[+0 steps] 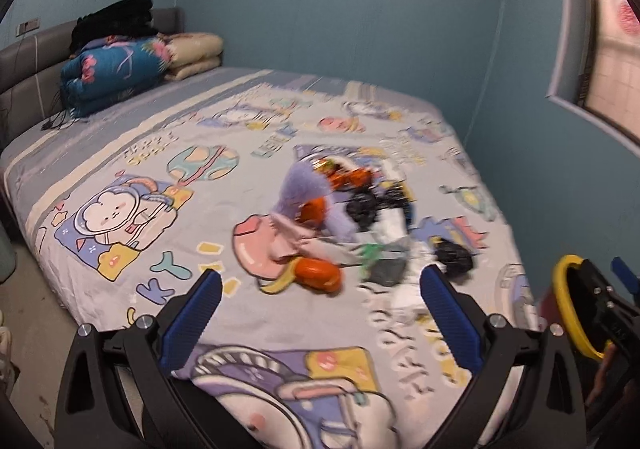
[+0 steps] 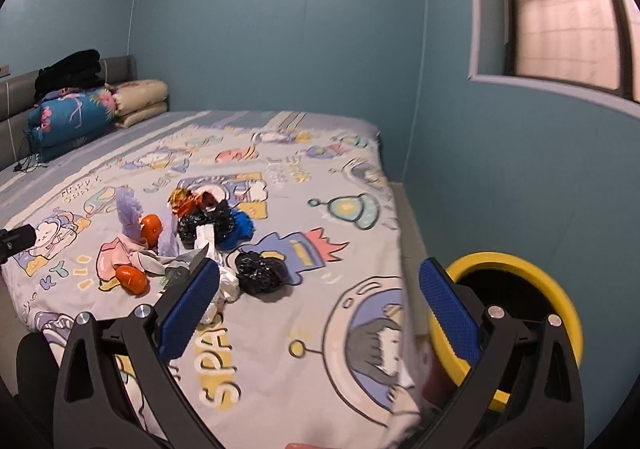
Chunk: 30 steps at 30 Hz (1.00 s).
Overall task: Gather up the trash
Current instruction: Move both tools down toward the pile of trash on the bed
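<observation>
A pile of trash lies in the middle of the bed: crumpled black bags [image 2: 259, 272] [image 1: 453, 257], a blue bag [image 2: 240, 227], white and grey wrappers [image 2: 224, 281], a shiny orange wrapper [image 2: 186, 203], purple paper [image 2: 129, 213] [image 1: 298, 185] and two orange pieces [image 2: 132, 279] [image 1: 318, 275]. A bin with a yellow rim [image 2: 552, 289] [image 1: 568, 305] stands beside the bed at the right. My left gripper [image 1: 318, 297] is open and empty, above the bed's near edge, short of the pile. My right gripper [image 2: 320, 289] is open and empty, between pile and bin.
The bed has a cartoon-print sheet [image 2: 300, 169]. Folded quilts [image 1: 120, 77] and black clothing [image 1: 116, 21] are stacked at the headboard. Blue walls enclose the bed at the back and right, with a window [image 2: 568, 17] in the right wall. A strip of floor [image 1: 24, 313] shows left.
</observation>
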Available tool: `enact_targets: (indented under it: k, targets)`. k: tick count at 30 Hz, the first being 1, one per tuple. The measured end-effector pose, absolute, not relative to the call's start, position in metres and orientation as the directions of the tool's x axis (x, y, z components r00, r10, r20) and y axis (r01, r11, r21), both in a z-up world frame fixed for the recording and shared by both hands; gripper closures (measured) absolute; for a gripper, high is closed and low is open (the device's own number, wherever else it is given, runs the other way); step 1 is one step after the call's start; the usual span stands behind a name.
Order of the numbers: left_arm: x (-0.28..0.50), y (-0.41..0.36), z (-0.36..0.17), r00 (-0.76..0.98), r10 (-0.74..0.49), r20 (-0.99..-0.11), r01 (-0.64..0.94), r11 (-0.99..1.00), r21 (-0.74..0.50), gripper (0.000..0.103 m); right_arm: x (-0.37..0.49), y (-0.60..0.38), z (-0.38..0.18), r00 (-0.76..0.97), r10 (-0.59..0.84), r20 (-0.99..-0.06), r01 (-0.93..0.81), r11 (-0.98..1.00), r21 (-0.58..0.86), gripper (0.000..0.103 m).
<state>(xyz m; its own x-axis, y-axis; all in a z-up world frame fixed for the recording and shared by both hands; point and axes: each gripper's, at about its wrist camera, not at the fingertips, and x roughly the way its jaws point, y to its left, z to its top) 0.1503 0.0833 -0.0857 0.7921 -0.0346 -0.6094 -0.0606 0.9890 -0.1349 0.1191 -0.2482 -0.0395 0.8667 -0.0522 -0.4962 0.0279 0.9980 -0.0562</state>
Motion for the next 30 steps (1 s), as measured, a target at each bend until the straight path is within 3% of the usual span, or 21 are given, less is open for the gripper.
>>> enact_targets:
  k: [13,24,30]
  targets:
    - [0.273,0.096,-0.122,0.739,0.051,-0.672,-0.079,0.997,-0.012,0.007,0.247,-0.232,-0.093,0.729,-0.015,-0.685,0.020,1.000,-0.001,0.007]
    - [0.352,0.101,-0.148,0.701,0.037,-0.712,-0.103,0.993,-0.050,0.007,0.264,-0.214,-0.135,0.718,-0.035,-0.695,-0.044,0.994,-0.096,0.007]
    - [0.370,0.105,-0.160,0.699,-0.009,-0.715,-0.110,0.987,-0.120,0.007,0.285,-0.221,-0.146,0.661,0.095,-0.745,-0.105,0.994,0.033,0.008]
